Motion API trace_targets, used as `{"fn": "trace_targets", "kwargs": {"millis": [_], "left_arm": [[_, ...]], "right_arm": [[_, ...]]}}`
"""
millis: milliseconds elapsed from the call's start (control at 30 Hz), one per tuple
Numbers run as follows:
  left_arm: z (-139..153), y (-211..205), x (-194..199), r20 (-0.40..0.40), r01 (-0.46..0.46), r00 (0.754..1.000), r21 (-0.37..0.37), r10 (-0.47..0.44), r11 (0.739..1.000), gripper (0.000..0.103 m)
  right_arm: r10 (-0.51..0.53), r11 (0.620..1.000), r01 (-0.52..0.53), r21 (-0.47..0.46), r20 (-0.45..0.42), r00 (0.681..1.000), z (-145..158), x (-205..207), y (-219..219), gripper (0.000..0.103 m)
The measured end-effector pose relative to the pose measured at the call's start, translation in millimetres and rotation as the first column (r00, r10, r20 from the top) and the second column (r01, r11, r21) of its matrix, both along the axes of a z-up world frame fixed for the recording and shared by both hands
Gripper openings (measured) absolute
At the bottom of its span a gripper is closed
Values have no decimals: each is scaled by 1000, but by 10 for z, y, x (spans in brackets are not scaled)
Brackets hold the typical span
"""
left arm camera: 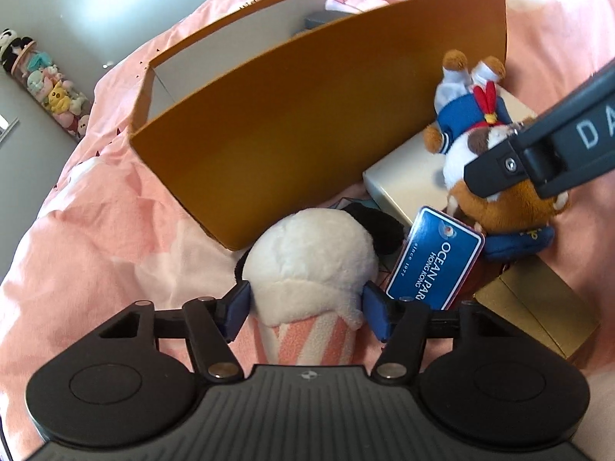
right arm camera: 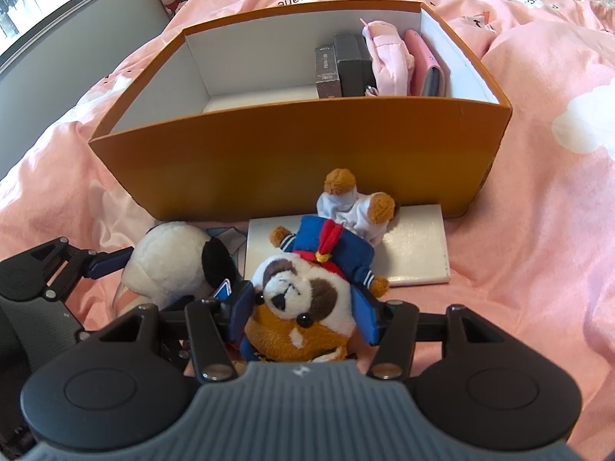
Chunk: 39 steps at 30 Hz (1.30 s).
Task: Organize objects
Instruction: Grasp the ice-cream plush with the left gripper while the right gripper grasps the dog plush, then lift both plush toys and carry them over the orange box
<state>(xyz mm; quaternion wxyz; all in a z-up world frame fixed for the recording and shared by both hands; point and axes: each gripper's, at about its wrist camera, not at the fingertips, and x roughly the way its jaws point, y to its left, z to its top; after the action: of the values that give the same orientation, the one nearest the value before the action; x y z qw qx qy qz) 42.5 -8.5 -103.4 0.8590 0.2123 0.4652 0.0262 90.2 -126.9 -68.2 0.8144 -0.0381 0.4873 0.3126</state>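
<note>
My left gripper (left arm camera: pixel 305 309) has its blue pads against both sides of a white plush (left arm camera: pixel 311 253) with a pink-striped base, lying on the pink bedding in front of the orange box (left arm camera: pixel 269 134). In the right wrist view that white plush (right arm camera: pixel 169 257) shows a black patch, and one of the left gripper's fingers (right arm camera: pixel 109 263) touches its left side. My right gripper (right arm camera: pixel 303 311) is shut on the head of a brown-and-white sailor plush (right arm camera: pixel 307 288), which lies across a flat white box (right arm camera: pixel 419 253). A blue Ocean Park tag (left arm camera: pixel 434 257) hangs from the sailor plush (left arm camera: pixel 465 115).
The orange box (right arm camera: pixel 292 153) stands open just behind both plushes, with dark small boxes (right arm camera: pixel 342 65) and pink pouches (right arm camera: pixel 388 57) at its right end and bare floor at its left. A gold box (left arm camera: pixel 538 319) lies at the right. Pink bedding (right arm camera: pixel 538 230) surrounds everything.
</note>
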Motion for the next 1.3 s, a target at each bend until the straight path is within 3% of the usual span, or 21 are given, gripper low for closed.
{"fn": "trace_targets", "kwargs": {"millis": [233, 433, 533, 933, 1067, 1167, 1300], "left_arm": [[264, 135, -39, 32, -58, 998, -114, 62, 992, 68], [650, 251, -132, 60, -86, 993, -264, 105, 961, 68], [882, 302, -182, 91, -73, 990, -353, 112, 933, 68], [1617, 425, 83, 261, 1, 951, -533, 164, 846, 68], [1754, 489, 221, 290, 2, 938, -557, 192, 831, 68], [1844, 599, 375, 294, 4, 932, -594, 213, 804, 68], [1932, 742, 609, 283, -10, 927, -636, 246, 771, 68]], "right_arm": [[18, 1000, -18, 6, 25, 1000, 103, -38, -49, 55], [68, 997, -70, 16, 79, 995, 305, -101, -72, 54], [100, 995, -102, 5, 139, 985, 454, -155, -90, 54], [194, 977, -213, 7, 385, 902, 1132, -206, -47, 52], [209, 970, -243, 15, 458, 864, 1341, -124, 34, 51], [215, 965, -260, 22, 499, 839, 1492, -6, 123, 50], [197, 960, -271, 69, 521, 830, 1687, 251, 232, 50]]}}
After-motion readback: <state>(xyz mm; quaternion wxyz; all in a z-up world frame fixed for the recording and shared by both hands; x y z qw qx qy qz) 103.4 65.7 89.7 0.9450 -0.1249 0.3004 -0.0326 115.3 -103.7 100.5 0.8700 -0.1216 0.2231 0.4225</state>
